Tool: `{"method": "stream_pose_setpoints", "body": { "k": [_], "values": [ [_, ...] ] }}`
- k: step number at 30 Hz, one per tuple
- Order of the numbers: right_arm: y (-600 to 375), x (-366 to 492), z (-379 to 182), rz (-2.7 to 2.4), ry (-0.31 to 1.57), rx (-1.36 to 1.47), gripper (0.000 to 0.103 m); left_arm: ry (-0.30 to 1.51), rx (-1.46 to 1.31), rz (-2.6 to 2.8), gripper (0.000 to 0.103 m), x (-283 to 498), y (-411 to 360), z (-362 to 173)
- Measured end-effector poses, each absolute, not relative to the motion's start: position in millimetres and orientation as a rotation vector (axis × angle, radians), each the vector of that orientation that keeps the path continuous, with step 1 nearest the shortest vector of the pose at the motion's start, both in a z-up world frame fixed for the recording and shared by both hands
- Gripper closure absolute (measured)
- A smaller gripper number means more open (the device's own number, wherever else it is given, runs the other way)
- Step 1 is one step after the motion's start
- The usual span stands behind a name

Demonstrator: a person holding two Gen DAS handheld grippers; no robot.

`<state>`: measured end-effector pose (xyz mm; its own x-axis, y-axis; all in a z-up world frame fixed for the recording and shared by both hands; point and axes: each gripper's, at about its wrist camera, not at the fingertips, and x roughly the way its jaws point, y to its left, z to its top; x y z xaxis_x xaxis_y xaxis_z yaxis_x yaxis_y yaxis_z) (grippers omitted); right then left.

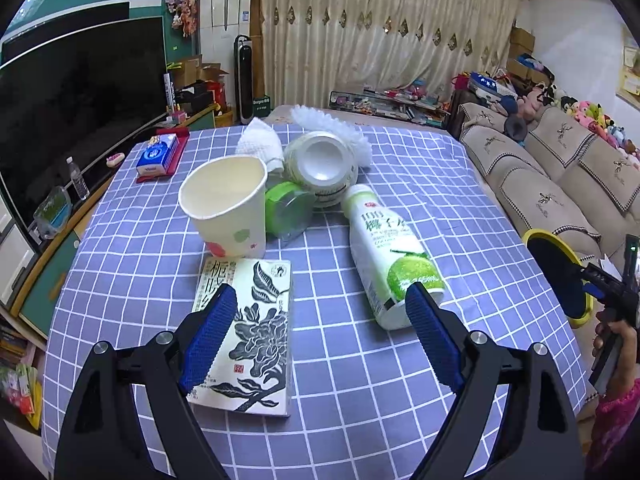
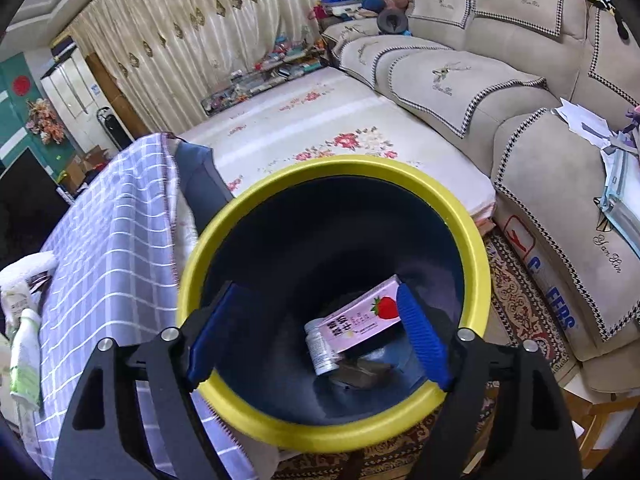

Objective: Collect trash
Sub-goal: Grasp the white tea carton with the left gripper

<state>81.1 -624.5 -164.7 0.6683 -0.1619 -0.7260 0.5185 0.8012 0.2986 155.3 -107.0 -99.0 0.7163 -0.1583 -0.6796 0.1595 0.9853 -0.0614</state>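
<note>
On the blue checked tablecloth [image 1: 320,360] lie a black-and-white carton [image 1: 256,320], a coconut drink bottle [image 1: 392,256] on its side, a paper cup [image 1: 228,204], a green-lidded jar [image 1: 288,210], a tipped can [image 1: 324,166] and a crumpled tissue [image 1: 258,142]. My left gripper [image 1: 320,312] is open above the cloth, its left finger over the carton, its right finger near the bottle's base. My right gripper [image 2: 316,312] is open and empty over the yellow-rimmed dark bin [image 2: 476,240], which holds a pink strawberry carton [image 2: 360,320] and a small white bottle [image 2: 320,348]. The bin also shows in the left wrist view [image 1: 536,236].
A tissue pack on a red tray [image 1: 160,156] sits at the table's far left. A white brush [image 1: 340,132] lies behind the can. A beige sofa [image 2: 520,120] stands to the right, a TV [image 1: 80,100] to the left. A patterned rug [image 2: 520,292] lies under the bin.
</note>
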Motion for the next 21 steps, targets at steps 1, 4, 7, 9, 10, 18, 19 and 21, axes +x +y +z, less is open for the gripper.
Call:
{"method": "stream_pose_setpoints", "body": {
  "k": [1, 4, 7, 9, 10, 18, 19, 21],
  "values": [
    [-622.1, 78.2, -161.1, -0.398, 0.737, 0.516, 0.026, 0.755, -0.001, -0.171, 0.018, 153.6, -103.9, -101.0],
    [-612.2, 71.7, -150.8, -0.375, 0.706, 0.507, 0.025, 0.768, -0.010, -0.144, 0.018, 151.2, -91.9, -105.7],
    [-600.7, 70.1, -140.5, -0.343, 0.687, 0.497, 0.024, 0.796, -0.026, -0.116, 0.018, 150.6, -77.5, -116.0],
    [-593.3, 71.4, -134.6, -0.327, 0.679, 0.486, 0.024, 0.828, -0.046, -0.112, 0.018, 152.4, -68.9, -125.3],
    [-590.4, 72.0, -132.8, -0.321, 0.676, 0.481, 0.023, 0.844, -0.057, -0.110, 0.018, 152.7, -64.7, -130.3],
    [-570.6, 81.6, -128.8, -0.282, 0.692, 0.455, 0.023, 0.879, -0.058, -0.111, 0.018, 156.5, -55.1, -147.8],
    [-568.5, 82.3, -128.8, -0.279, 0.694, 0.450, 0.023, 0.884, -0.050, -0.114, 0.018, 159.7, -55.4, -148.7],
    [-565.6, 84.0, -128.9, -0.274, 0.699, 0.444, 0.023, 0.886, -0.017, -0.110, 0.018, 166.1, -57.8, -149.3]
  ]
}}
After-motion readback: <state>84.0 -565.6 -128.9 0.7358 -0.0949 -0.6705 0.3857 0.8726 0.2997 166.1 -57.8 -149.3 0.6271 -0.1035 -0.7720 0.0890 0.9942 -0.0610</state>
